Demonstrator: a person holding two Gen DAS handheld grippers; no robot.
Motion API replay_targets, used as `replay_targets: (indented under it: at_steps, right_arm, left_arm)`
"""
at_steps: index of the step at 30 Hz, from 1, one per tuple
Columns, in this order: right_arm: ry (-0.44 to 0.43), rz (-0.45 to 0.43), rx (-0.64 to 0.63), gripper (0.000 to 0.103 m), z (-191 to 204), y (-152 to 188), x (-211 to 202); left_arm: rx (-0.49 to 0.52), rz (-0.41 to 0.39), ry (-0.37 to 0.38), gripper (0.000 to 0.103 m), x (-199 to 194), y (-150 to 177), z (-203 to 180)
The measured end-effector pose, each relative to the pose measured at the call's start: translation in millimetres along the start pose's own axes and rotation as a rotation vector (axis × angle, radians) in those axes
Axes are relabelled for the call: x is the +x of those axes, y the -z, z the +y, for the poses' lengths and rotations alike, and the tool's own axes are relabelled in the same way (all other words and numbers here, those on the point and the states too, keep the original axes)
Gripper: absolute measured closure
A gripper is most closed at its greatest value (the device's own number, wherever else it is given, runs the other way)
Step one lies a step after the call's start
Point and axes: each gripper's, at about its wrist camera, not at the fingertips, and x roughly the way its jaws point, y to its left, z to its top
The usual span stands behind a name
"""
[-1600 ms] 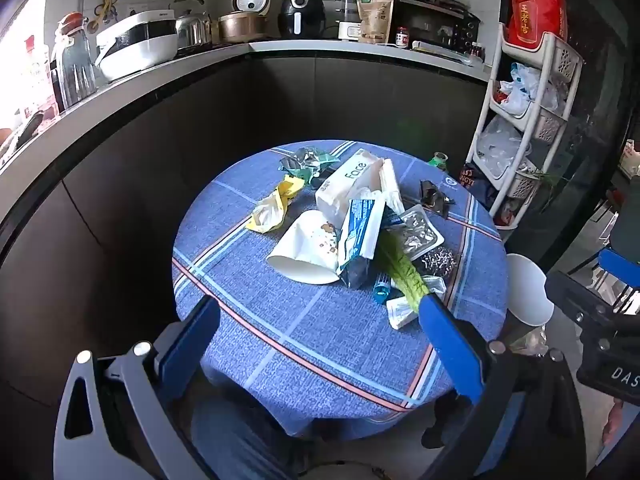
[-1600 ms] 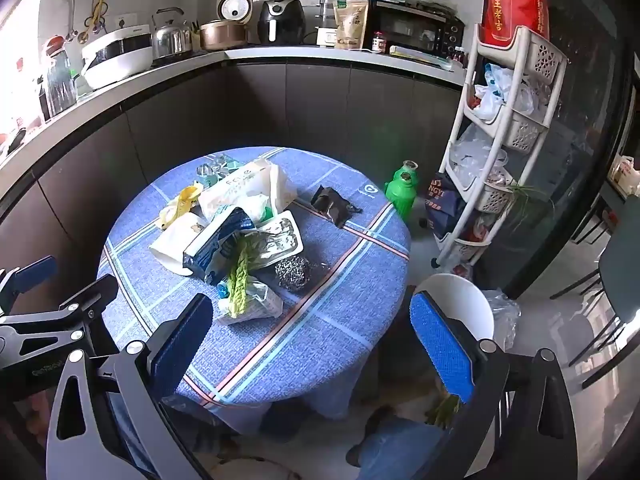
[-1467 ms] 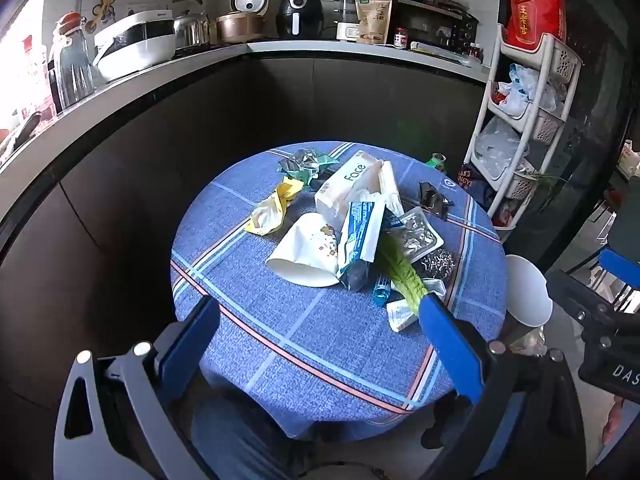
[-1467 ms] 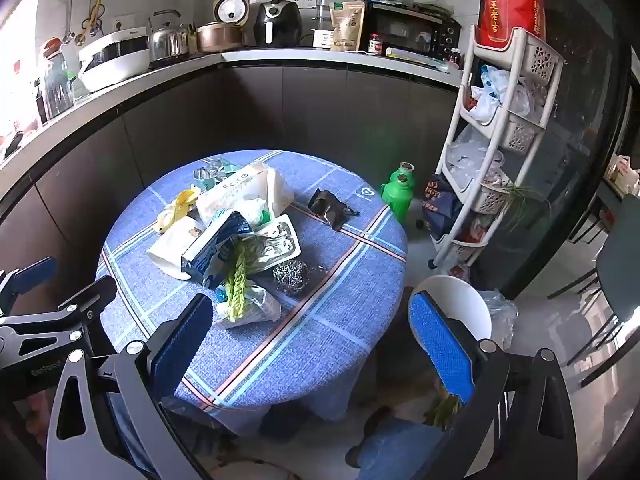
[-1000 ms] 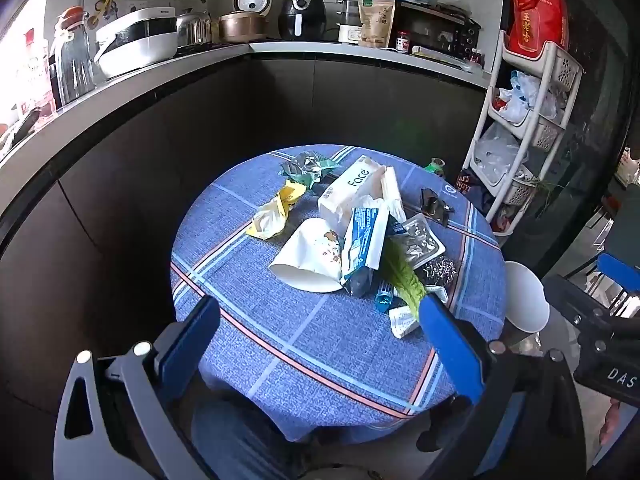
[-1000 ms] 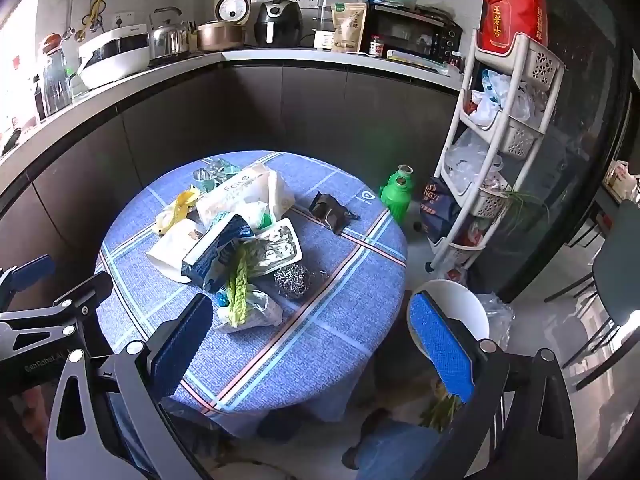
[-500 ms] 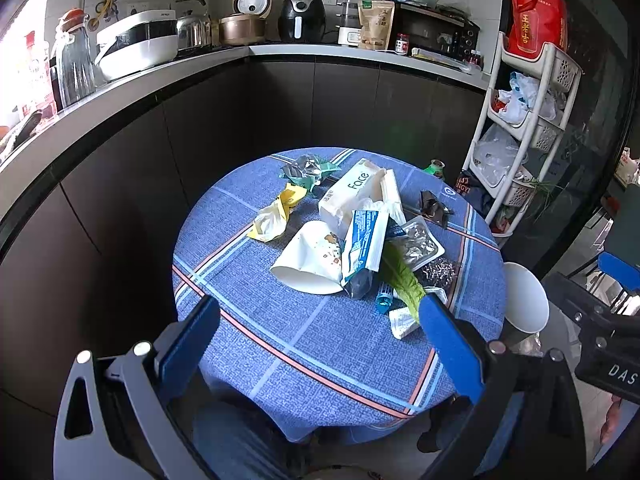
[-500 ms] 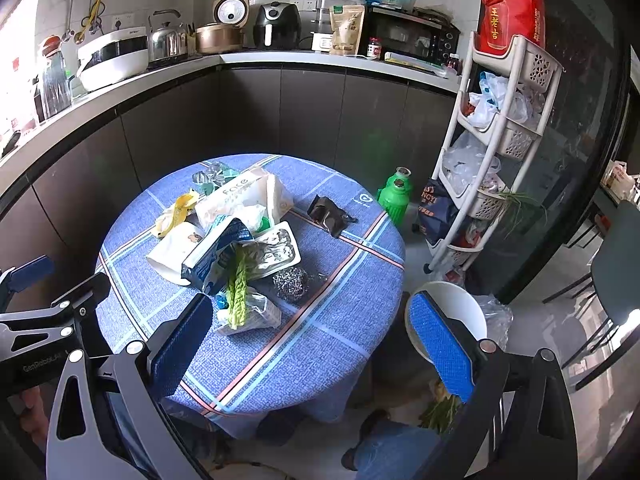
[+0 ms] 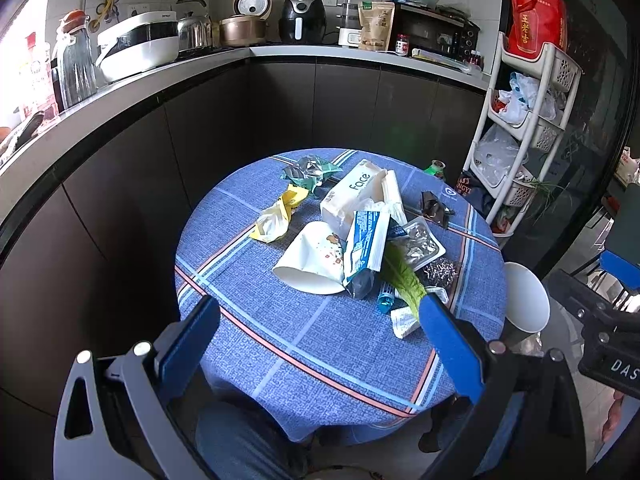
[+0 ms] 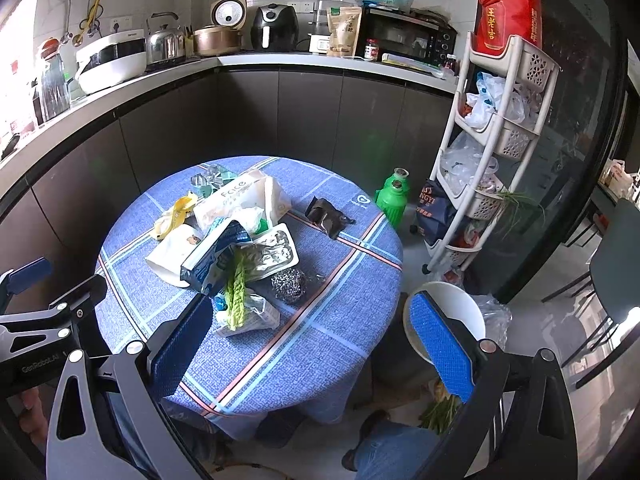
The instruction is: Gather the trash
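Blue checked cloth covers the round table, and your trash sits heaped near its middle, leaning toward the far side. A white tissue pack printed "Face" lies at the back, with a crumpled green-and-silver wrapper beyond it and a yellow wrapper off to its left. Nearer you, a flattened white paper cup lies on its side, touching a blue-and-white pouch that leans across the heap. A limp green leaf drapes over a clear plastic tray and a crumpled clear packet. Just right of the tray rests a steel scouring ball. A dark crumpled wrapper lies apart from the rest, toward the far right edge.

Your left gripper hangs above the near edge of the table, its blue pads spread wide and holding nothing. Your right gripper is likewise spread and empty, over the table's near right rim. On the floor beside the table stands a white bin, and a green jug stands farther back.
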Motion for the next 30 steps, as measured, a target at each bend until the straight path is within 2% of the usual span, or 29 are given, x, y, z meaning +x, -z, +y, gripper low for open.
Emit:
replay_targets:
  at_steps: [30]
  right_arm:
    - [0.000,0.001,0.003,0.008,-0.5,1.9,0.1]
  left_arm:
    - [0.001,0.001,0.000,0.003,-1.9,1.2,2.1]
